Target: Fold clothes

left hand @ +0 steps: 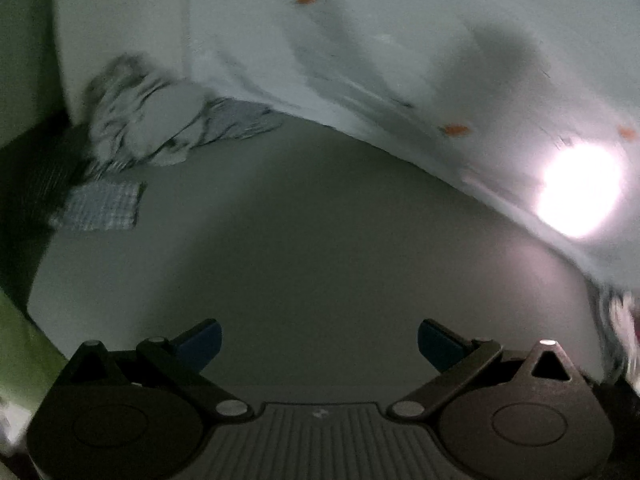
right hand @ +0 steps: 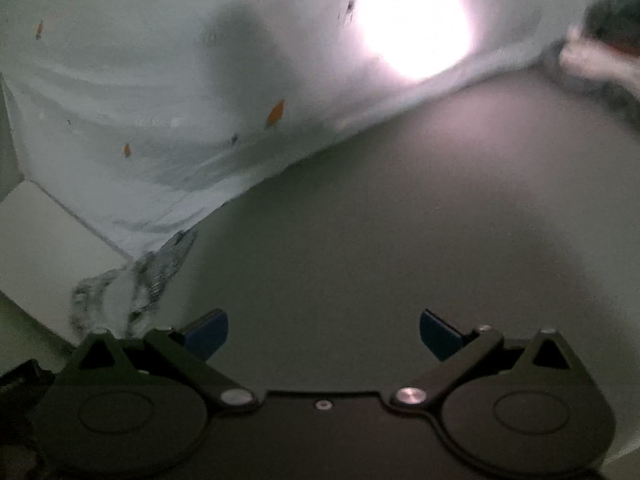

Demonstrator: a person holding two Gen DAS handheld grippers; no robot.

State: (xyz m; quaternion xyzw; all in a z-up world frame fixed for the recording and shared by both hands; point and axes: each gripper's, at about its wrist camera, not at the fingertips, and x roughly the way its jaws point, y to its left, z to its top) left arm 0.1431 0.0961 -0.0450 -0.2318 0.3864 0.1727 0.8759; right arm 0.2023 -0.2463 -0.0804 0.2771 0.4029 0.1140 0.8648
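I'm seeing both tools released, nothing btwn the jaws: left tool (left hand: 319,340), right tool (right hand: 324,334). Clothes pile (left hand: 160,128) is sitting far-left on the desk (left hand: 320,248), up against the wall. It's lying fwd-left of the left tool, so left is nearer imo. Folded plaid piece (left hand: 102,204) is lying just beside it.

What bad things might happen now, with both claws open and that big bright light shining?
1. The bright light washes out part of the pale cloth, so a claw might miss its edge.
2. Both the left claw and the right claw are open and holding nothing, so the cloth may not get folded evenly.
3. The crumpled checked clothes lie close to the pale cloth and might get grabbed along with it.
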